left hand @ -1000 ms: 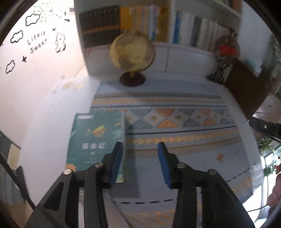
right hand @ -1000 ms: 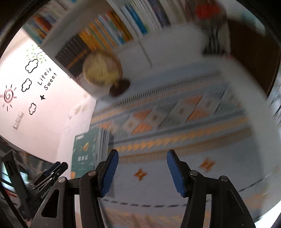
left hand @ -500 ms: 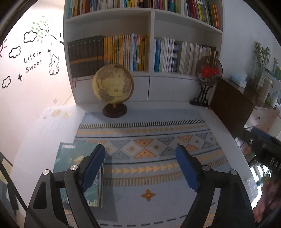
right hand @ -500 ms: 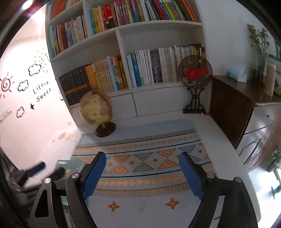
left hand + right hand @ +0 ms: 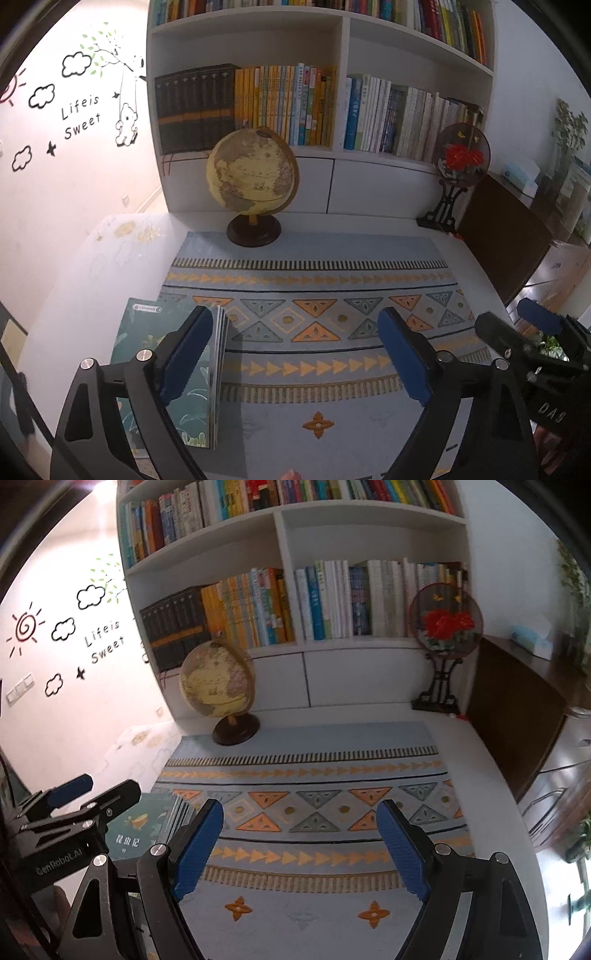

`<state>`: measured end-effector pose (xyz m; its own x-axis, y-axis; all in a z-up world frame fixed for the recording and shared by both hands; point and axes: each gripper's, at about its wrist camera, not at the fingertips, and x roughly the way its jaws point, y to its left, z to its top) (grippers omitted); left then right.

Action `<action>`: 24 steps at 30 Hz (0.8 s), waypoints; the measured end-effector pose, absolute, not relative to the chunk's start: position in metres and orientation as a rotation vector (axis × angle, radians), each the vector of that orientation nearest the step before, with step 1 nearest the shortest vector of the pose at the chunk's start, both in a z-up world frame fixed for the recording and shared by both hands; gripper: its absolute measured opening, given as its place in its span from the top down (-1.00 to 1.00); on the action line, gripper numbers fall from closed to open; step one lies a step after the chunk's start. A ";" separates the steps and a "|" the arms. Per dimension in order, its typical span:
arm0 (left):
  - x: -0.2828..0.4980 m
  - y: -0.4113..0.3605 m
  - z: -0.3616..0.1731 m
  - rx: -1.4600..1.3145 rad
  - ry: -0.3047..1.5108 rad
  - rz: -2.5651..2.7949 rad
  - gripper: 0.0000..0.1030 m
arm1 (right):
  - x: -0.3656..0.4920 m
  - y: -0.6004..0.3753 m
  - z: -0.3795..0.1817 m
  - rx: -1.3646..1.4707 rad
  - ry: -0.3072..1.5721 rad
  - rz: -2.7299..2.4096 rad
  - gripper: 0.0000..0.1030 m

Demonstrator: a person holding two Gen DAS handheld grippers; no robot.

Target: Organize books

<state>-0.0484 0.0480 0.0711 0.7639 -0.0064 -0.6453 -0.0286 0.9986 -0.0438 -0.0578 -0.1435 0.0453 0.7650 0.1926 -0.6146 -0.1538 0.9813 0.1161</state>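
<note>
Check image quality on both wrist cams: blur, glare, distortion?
Left wrist: sharp, strong fisheye bending the bookshelf, dark corner vignette. Right wrist: also sharp, glare blowing out the top left above the wall decals, window side at right overexposed.

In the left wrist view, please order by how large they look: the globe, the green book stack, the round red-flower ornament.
1. green book stack, though it is nearest
2. globe
3. round red-flower ornament
</note>
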 end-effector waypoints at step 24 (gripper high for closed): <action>-0.056 0.039 0.048 -0.027 0.775 0.014 -0.95 | -0.053 -0.157 0.025 0.080 0.778 0.237 -0.62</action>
